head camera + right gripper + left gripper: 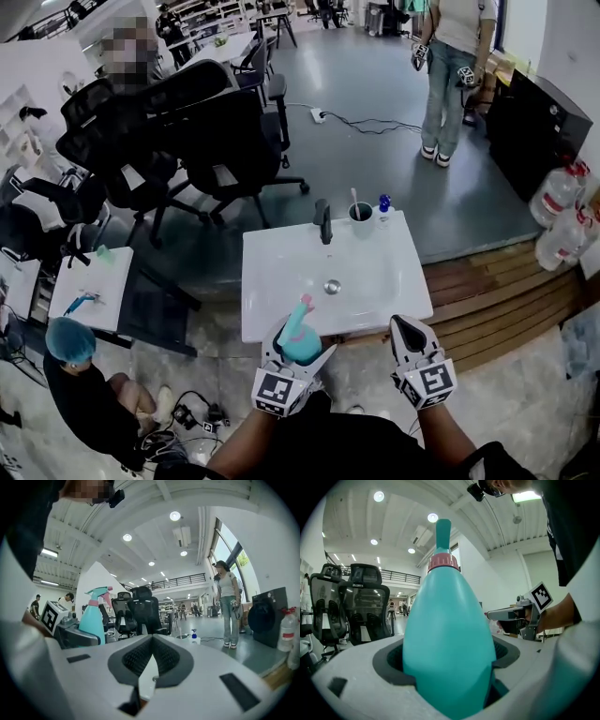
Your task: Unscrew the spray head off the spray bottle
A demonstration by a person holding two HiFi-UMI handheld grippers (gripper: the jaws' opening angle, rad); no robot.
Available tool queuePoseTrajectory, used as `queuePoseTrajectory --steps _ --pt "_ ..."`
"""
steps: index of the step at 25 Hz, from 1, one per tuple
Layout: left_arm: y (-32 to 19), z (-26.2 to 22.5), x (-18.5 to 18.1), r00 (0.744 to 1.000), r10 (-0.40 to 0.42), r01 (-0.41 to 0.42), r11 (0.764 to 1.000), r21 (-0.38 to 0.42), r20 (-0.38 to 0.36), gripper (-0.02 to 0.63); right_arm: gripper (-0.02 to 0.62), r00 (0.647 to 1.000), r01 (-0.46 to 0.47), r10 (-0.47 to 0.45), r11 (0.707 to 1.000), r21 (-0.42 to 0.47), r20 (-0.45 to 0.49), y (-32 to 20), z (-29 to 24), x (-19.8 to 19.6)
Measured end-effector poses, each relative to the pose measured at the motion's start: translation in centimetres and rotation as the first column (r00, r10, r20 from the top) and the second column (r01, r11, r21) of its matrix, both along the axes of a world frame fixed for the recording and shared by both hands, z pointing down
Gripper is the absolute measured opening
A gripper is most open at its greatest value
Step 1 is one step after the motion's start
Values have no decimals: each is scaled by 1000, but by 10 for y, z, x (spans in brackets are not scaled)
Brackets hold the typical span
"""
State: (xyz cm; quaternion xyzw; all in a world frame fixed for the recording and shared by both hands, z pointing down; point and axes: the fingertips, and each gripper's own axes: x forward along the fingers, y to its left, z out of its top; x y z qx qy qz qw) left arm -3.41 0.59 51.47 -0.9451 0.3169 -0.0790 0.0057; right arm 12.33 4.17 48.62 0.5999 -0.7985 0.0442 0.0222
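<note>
Nearest you, your left gripper has its jaws clamped on the fat lower body of the teal spray bottle, the pads pressing it from both sides. Your right gripper is level with it and well apart from it, its jaws closed together on nothing. Both forearms reach out from your body, and both grippers point away from you at the near edge of the white washbasin.

The bottle is held just above that near edge. Its long axis stands roughly upright, base down in the jaws and neck up. A pink collar rings the neck, with the teal spray head seated on top. In the right gripper view its nozzle faces across toward the right gripper.

Farther out, the basin has a drain in the middle. At its back edge are a dark tap, a cup and a small blue-capped bottle. A wooden platform runs to the right, and beyond the basin black office chairs crowd the grey floor. A person stands at the far side, and water jugs sit by the right wall
</note>
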Motion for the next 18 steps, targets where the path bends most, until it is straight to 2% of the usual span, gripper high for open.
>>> queuePoseTrajectory --steps 9,18 --pt "-84 -6 -25 999 -26 26 1000 -1 -20 448 5 999 33 -33 999 -4 -17 -90 -6 -28" --pt "-134 -5 -36 1000 -5 5 1000 -1 -18 448 5 998 51 -51 999 1 -28 -137 -13 -48"
